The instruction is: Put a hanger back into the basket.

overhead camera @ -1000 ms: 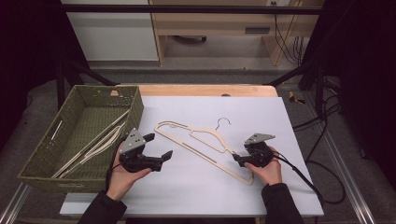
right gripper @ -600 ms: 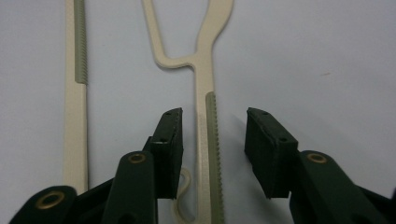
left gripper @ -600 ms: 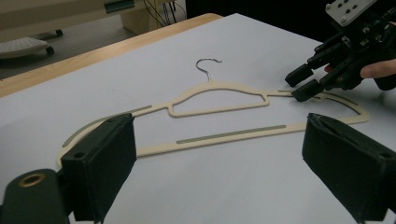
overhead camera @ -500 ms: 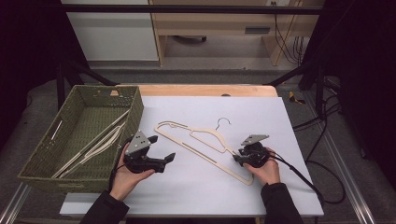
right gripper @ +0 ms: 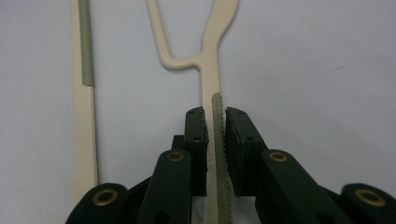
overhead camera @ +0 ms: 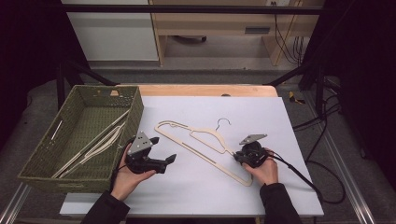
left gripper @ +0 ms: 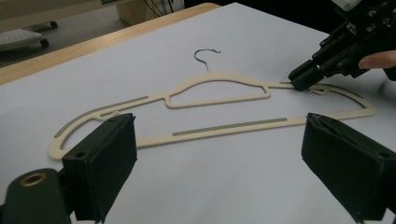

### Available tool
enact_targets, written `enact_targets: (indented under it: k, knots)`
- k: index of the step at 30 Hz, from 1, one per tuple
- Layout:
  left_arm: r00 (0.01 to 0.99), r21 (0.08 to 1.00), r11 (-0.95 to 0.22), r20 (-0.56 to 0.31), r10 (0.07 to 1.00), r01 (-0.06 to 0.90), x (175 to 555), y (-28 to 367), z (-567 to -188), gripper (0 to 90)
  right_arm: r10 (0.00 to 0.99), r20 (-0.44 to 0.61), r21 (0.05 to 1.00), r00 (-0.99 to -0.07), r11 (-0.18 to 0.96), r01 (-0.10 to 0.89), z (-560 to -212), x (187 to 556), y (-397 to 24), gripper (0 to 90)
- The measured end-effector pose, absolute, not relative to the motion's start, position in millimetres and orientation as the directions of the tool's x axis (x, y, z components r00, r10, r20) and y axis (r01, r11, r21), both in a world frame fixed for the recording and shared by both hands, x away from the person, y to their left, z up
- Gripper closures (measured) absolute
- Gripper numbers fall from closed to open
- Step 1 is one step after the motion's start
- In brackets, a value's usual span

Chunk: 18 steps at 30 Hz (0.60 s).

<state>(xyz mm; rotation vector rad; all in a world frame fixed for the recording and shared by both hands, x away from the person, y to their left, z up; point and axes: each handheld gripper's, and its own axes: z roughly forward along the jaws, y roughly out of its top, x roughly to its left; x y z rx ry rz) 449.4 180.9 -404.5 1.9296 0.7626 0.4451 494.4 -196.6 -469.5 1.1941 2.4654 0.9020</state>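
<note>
In the high view, the cream hanger (overhead camera: 205, 145) lies diagonally mid-frame on the tabletop (overhead camera: 289, 121), the right gripper (overhead camera: 239, 157) at its lower-right arm. The left gripper view shows the left gripper (left gripper: 219, 154) wide open, empty, short of the hanger's bar. In the right gripper view, the fingers (right gripper: 195, 135) have just been closing and now flank the ribbed arm lengthwise.

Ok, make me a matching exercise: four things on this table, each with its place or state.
1. left tool
2. right tool
3. cream hanger
4. green basket

a. flat on the white table top
b. at the table's left edge, with more hangers inside
c. open, nothing between its jaws
d. jaws closing on the hanger's shoulder bar

Pairs: 1-c, 2-d, 3-a, 4-b
</note>
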Motion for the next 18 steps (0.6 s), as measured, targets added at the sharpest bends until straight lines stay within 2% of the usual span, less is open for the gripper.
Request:
enact_targets:
  k: [5,8,12,18]
  knots:
    - [0.737,0.89,-0.326,-0.017,0.676,0.32,449.2,181.1,-404.9,10.5,0.77,0.046,0.633,-0.637,0.471,0.615,-468.5,489.9,-195.0,79.0]
    - [0.738,0.887,-0.331,-0.016,0.674,0.321,449.5,179.8,-405.7,10.5,0.752,0.042,0.64,-0.658,0.485,0.595,-471.1,491.3,-193.5,72.7]
    - [0.738,0.886,-0.329,-0.022,0.674,0.327,450.8,176.7,-406.9,10.8,0.758,0.03,0.635,-0.652,0.489,0.598,-471.6,491.1,-193.2,79.8]
    - [0.747,0.877,-0.351,-0.015,0.665,0.33,454.5,168.2,-409.1,10.8,0.783,0.092,0.622,-0.615,0.437,0.649,-469.8,494.0,-193.6,80.2]
